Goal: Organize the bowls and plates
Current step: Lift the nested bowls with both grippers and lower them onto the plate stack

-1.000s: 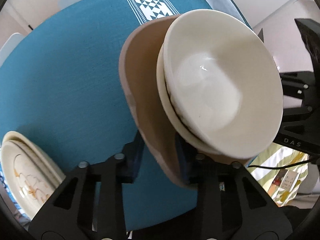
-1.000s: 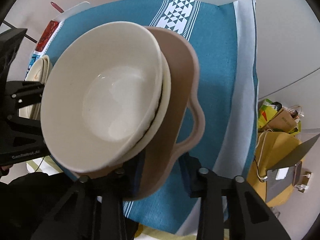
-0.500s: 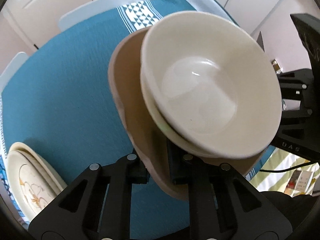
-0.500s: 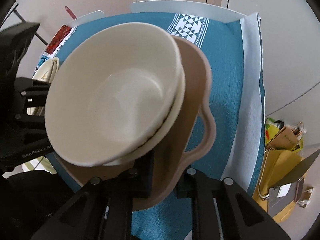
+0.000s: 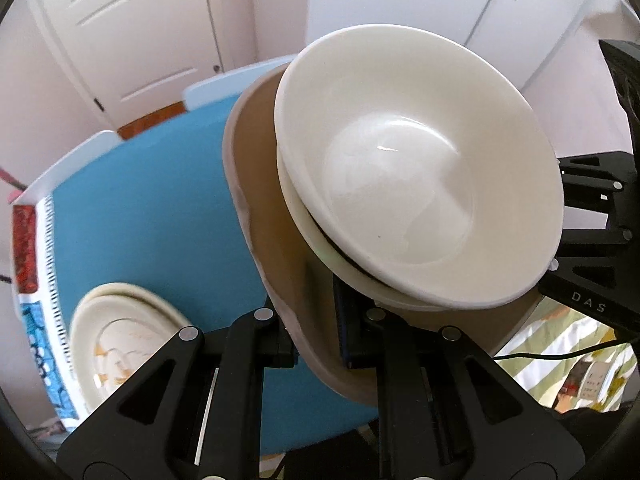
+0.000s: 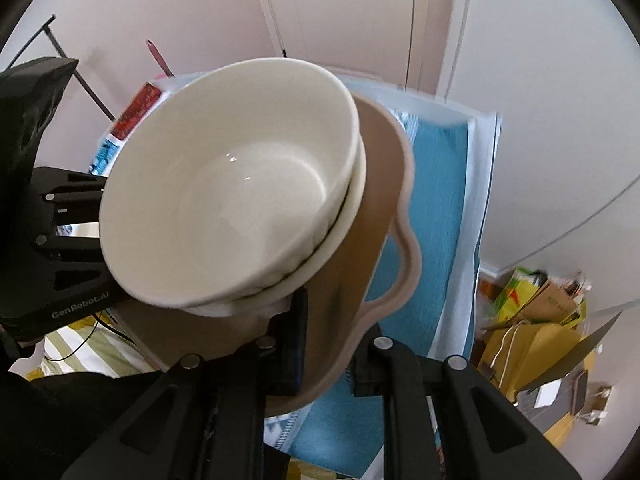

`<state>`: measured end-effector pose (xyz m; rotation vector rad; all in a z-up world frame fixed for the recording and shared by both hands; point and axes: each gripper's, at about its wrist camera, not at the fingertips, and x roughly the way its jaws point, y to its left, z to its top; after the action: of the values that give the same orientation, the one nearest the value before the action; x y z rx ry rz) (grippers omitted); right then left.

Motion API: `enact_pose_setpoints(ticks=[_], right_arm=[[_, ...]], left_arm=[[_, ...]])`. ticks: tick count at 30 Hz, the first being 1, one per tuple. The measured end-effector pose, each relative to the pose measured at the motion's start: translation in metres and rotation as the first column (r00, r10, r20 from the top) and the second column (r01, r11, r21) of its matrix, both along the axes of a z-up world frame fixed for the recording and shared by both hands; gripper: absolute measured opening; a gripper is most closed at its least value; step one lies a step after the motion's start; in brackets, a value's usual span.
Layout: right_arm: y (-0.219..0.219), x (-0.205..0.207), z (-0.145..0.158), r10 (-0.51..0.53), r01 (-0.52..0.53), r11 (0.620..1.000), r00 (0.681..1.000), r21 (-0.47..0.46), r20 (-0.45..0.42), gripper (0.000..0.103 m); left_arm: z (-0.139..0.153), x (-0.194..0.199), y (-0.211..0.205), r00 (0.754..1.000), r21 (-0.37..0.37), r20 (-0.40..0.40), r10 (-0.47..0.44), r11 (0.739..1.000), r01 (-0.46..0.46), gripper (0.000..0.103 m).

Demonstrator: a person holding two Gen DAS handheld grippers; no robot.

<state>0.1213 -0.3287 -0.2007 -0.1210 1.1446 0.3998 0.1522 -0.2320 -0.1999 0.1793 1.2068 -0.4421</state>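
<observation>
left gripper (image 5: pixel 316 340): clamped on the tan tray (image 5: pixel 260 184) edge.
right gripper (image 6: pixel 326 344): clamped on the opposite edge.
stacked white bowls (image 5: pixel 416 184): carried on the tray, above the teal tablecloth (image 5: pixel 140 216).
floral plates (image 5: pixel 120 340): left on the cloth.

Setting: a private home, most likely a dining area. Evidence follows. A table (image 5: pixel 132 216) carries a teal tablecloth (image 6: pixel 436 216) with a white border. White panelled doors (image 5: pixel 132 32) stand behind it in pale pink walls (image 6: pixel 560 80). Stacked cream bowls (image 5: pixel 416 184) in a tan handled dish (image 6: pixel 384 248) and a pile of floral plates (image 5: pixel 120 336) are ordinary household tableware. On the floor beside the table lie paper shopping bags (image 6: pixel 540 300) and what appears to be an open laptop (image 6: pixel 576 376), though fisheye distortion makes that item uncertain. A striped green fabric (image 5: pixel 560 356) shows below the table edge.
</observation>
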Motion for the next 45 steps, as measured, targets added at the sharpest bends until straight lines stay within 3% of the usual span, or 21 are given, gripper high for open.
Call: enact_pose_setpoints(ticks=[7, 12, 16, 23, 30, 37, 45], right_arm=[[0.057, -0.003, 0.038, 0.013, -0.013, 1.0, 0.998, -0.001, 0.058, 0.014], [0.112, -0.01, 0.037, 0.014, -0.014, 1.0, 0.998, -0.001, 0.062, 0.014], [0.159, -0.016, 0.026, 0.008, -0.009, 1.0, 0.999, 0.008, 0.041, 0.014], [0.218, -0.026, -0.003, -0.024, 0.024, 1.0, 1.0, 0.016, -0.013, 0.014], [0.247, -0.036, -0.025, -0.055, 0.055, 0.998, 0.998, -0.004, -0.027, 0.014], [0.247, -0.026, -0.039, -0.082, 0.081, 0.997, 0.995, -0.018, -0.052, 0.015], [0.244, -0.03, -0.045, -0.133, 0.135, 0.99, 0.989, 0.028, -0.065, 0.014]], left_arm=[[0.035, -0.011, 0.059, 0.998, -0.012, 0.055, 0.026, 1.0, -0.026, 0.012], [0.039, -0.021, 0.117, 0.998, 0.006, 0.048, 0.03, 1.0, -0.031, 0.011], [0.033, -0.029, 0.167, 0.999, 0.033, 0.03, 0.017, 0.999, -0.018, 0.011], [-0.004, -0.035, 0.226, 1.0, 0.056, -0.026, -0.011, 0.998, 0.012, 0.011], [-0.046, -0.037, 0.251, 0.997, 0.05, -0.07, -0.025, 0.998, 0.029, 0.011], [-0.062, -0.042, 0.251, 0.998, 0.043, -0.051, -0.025, 0.999, 0.027, 0.011], [-0.069, -0.04, 0.254, 0.999, 0.036, -0.051, 0.001, 0.999, 0.001, 0.011]])
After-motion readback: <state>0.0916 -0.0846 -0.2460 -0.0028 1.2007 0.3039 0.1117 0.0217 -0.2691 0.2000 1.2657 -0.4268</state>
